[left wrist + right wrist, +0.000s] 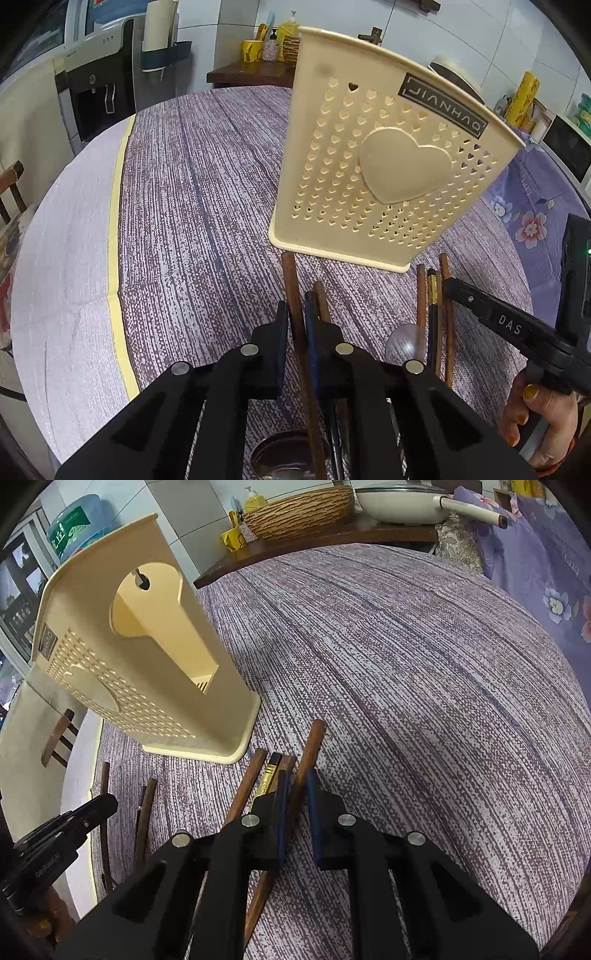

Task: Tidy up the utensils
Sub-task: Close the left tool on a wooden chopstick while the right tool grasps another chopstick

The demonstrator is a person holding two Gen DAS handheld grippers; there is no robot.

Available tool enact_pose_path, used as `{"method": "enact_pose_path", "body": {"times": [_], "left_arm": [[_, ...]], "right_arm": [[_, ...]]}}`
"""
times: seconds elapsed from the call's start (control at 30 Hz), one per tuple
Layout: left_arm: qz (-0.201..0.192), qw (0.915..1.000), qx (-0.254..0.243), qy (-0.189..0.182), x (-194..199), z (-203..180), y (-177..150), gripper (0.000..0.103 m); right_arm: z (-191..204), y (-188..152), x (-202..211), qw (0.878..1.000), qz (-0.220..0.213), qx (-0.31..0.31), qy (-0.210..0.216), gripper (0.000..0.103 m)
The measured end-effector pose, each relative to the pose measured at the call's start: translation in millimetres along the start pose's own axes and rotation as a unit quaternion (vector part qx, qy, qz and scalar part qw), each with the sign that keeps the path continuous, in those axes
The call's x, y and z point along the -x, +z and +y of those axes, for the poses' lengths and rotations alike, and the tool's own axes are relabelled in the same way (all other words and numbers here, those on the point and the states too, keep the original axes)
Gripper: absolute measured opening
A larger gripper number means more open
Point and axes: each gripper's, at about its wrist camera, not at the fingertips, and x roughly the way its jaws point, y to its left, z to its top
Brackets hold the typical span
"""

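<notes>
A cream perforated utensil holder point(369, 166) point(147, 664) stands upright on the purple cloth. Just in front of it my left gripper point(298, 317) is shut on a brown chopstick point(290, 273) that lies flat, with another stick and a dark one beside its right finger. To the right, my right gripper point(297, 794) is shut on a second brown chopstick point(314, 742). Beside that stick lie a black-and-gold chopstick point(271, 771) and more brown ones point(251, 775). A clear spoon point(404, 347) rests by that group. A metal spoon bowl point(280, 450) shows under my left gripper.
A wooden side table point(314, 542) behind the cloth carries a woven basket point(299, 509), a yellow cup point(232, 541) and a white pan. A water dispenser point(99, 92) and a chair point(11, 192) are off to the left. The table edge has a yellow strip point(116, 229). A person's hand point(535, 424) holds the right gripper.
</notes>
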Motion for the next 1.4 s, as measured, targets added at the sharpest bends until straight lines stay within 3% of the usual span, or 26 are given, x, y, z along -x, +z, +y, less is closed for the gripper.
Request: {"method": "enact_pose_path", "body": {"times": [0.27, 0.4, 0.47, 0.63, 0.73, 0.77, 0.8, 0.83, 0.87, 0.9, 0.97, 1.17, 1.4], "left_arm": [[-0.025, 0.9994, 0.01, -0.021, 20, -1, 1, 0.009], [-0.045, 0.9985, 0.009, -0.031, 36, -3, 0, 0.009], [-0.061, 0.9974, 0.008, -0.037, 48, -4, 1, 0.008], [-0.101, 0.9943, -0.009, -0.033, 73, -8, 4, 0.008], [-0.107, 0.9935, -0.008, -0.038, 76, -9, 5, 0.008], [-0.107, 0.9935, -0.009, -0.038, 76, -10, 5, 0.008], [-0.106, 0.9936, -0.009, -0.038, 75, -10, 4, 0.008], [-0.105, 0.9937, -0.009, -0.039, 74, -10, 4, 0.008], [-0.104, 0.9938, -0.009, -0.039, 72, -10, 3, 0.008], [-0.103, 0.9939, -0.008, -0.039, 72, -10, 3, 0.008], [-0.103, 0.9938, -0.006, -0.04, 72, -9, 3, 0.008], [-0.108, 0.9933, -0.004, -0.042, 76, -8, 1, 0.008], [-0.11, 0.993, -0.003, -0.043, 77, -7, 1, 0.008]], "right_arm": [[-2, -2, 26, 0.998, -0.032, -0.003, 0.044, 0.011], [-5, -2, 47, 0.995, -0.05, -0.008, 0.085, 0.001], [-4, -2, 63, 0.992, -0.066, 0.0, 0.103, 0.001], [5, -3, 86, 0.99, -0.096, 0.036, 0.099, 0.001], [1, -2, 80, 0.994, -0.094, 0.031, 0.052, 0.002], [-1, -3, 76, 0.995, -0.087, 0.033, 0.024, 0.005], [-1, -4, 70, 0.996, -0.076, 0.035, -0.002, 0.022], [-2, -6, 65, 0.997, -0.067, 0.033, -0.024, 0.049], [-4, -9, 62, 0.997, -0.067, 0.028, -0.032, 0.056], [-5, -12, 58, 0.997, -0.063, 0.029, -0.044, 0.057], [-4, -17, 49, 0.995, -0.053, 0.038, -0.07, 0.047], [-3, -25, 21, 0.994, -0.021, 0.043, -0.095, 0.028], [9, -30, 11, 0.988, -0.042, 0.064, -0.131, 0.017]]}}
